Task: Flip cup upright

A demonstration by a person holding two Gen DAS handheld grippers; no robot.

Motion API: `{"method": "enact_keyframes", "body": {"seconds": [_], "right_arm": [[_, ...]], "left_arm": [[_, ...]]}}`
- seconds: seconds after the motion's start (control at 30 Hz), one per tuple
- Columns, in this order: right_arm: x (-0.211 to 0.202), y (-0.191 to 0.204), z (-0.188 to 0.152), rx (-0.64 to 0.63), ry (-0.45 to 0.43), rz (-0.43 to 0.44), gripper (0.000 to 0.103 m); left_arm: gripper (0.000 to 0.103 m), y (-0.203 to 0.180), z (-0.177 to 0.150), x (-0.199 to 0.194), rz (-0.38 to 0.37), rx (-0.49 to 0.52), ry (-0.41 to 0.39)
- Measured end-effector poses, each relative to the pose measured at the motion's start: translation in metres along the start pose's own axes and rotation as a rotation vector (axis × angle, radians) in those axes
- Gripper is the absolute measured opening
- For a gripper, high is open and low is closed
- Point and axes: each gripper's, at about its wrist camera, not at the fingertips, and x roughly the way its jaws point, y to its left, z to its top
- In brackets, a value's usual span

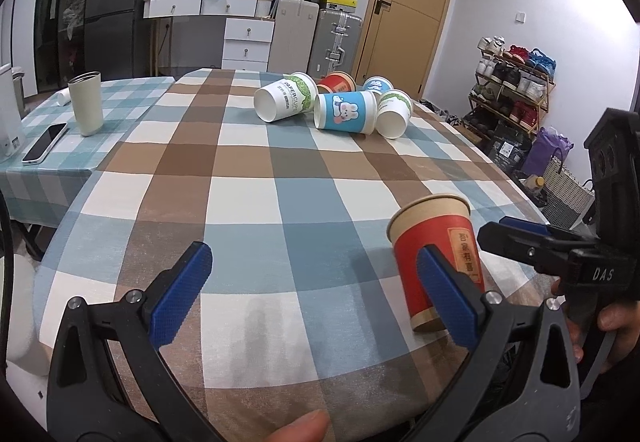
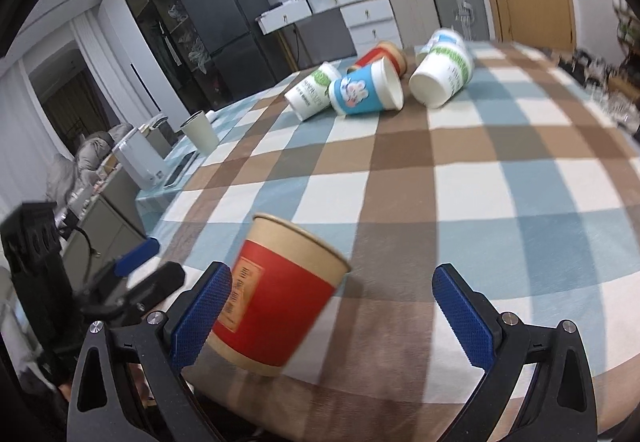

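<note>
Near the front edge of the counter [image 1: 248,197], the red cup [image 1: 436,262] stands mouth up, perhaps a little tilted, resting on its kraft base. Both hand-held grippers flank it with fingers spread wide and nothing held: the left hand-held gripper [image 1: 316,294] sits just left of the cup, its right pad in front of the lower wall, and whether it touches cannot be told; the right hand-held gripper [image 2: 332,314] has the cup close by its left pad, apparently not pinched.

By its look the cup is thin paper, light and easily crushed, with a smooth printed sleeve that could slip; a gentle squeeze across the mid-wall, below the rolled rim, seems the safest hold. It would tip at a small nudge.

Well behind the cup, five more cups [image 1: 344,109] lie on their sides in a cluster, so more flipping appears to remain.

From the left wrist, the cup's printed label, the right tool's body and a tumbler [image 1: 85,103] with a phone [image 1: 45,143] far to the cup's left show clearly. From the right wrist, blurred, the cup's open mouth and the free gap to its right show instead.
</note>
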Motion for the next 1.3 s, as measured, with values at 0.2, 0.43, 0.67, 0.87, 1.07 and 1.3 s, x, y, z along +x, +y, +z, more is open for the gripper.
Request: {"method": "enact_keyframes", "body": {"seconds": [0.2, 0.43, 0.67, 0.87, 1.07, 1.3], "right_arm": [[0.013, 0.001, 0.002, 0.062, 0.052, 0.035, 0.101], [0.028, -0.009, 0.014, 0.179, 0.147, 0.123, 0.093], [0.038, -0.015, 0.021, 0.238, 0.209, 0.170, 0.085], [0.039, -0.017, 0.022, 0.233, 0.222, 0.199, 0.073], [0.034, -0.012, 0.023, 0.188, 0.198, 0.198, 0.072], [0.012, 0.008, 0.029, 0.000, 0.031, 0.085, 0.072]], "left_arm": [[0.102, 0.004, -0.001, 0.001, 0.010, 0.003, -0.001], [0.102, 0.005, -0.003, 0.001, 0.013, 0.007, 0.000], [0.102, 0.004, -0.003, 0.003, 0.014, 0.007, 0.001], [0.102, 0.003, -0.004, 0.004, 0.014, 0.010, 0.004], [0.102, 0.003, -0.004, 0.004, 0.014, 0.009, 0.005], [0.102, 0.004, -0.004, 0.004, 0.013, 0.007, 0.005]]}}
